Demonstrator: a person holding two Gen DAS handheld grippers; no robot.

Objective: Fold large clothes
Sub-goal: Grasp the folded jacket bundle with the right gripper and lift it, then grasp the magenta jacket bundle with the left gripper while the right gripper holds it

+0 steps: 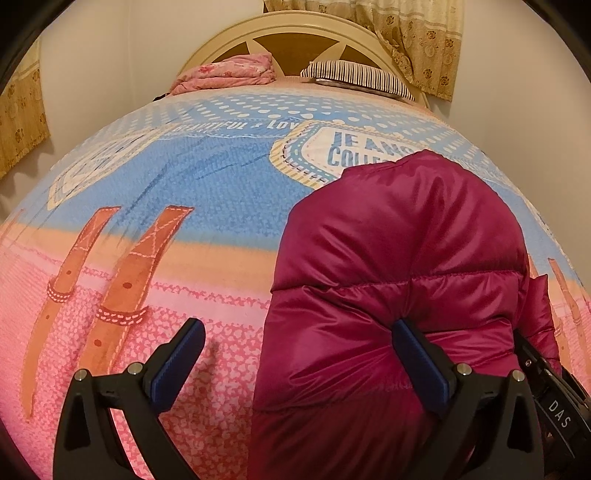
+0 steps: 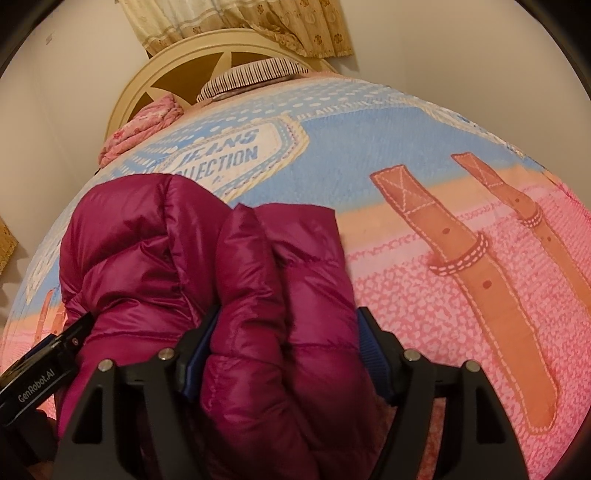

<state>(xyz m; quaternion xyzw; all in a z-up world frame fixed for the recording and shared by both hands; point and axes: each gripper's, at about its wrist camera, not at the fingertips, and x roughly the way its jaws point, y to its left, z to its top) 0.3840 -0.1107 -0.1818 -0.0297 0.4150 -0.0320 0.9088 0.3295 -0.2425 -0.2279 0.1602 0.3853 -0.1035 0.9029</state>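
Observation:
A magenta puffer jacket [image 1: 399,266] lies bunched and folded on the bed near its front edge; it also shows in the right wrist view [image 2: 207,258]. My left gripper [image 1: 299,339] is open wide at the jacket's left edge, with the right finger [image 1: 421,365] pressed into the fabric and the left finger [image 1: 177,358] over bare bedspread. My right gripper [image 2: 284,343] is open around a thick fold of the jacket, with blue pads [image 2: 373,350] on both sides of it. The right gripper's body shows at the jacket's right in the left wrist view [image 1: 554,398].
The bed is covered by a pink and blue printed bedspread [image 1: 207,192] with belt and "Jeans Collection" prints. A folded pink blanket [image 1: 225,74] and a striped pillow [image 1: 358,75] lie by the cream headboard [image 1: 295,33]. Curtains [image 1: 417,37] hang behind.

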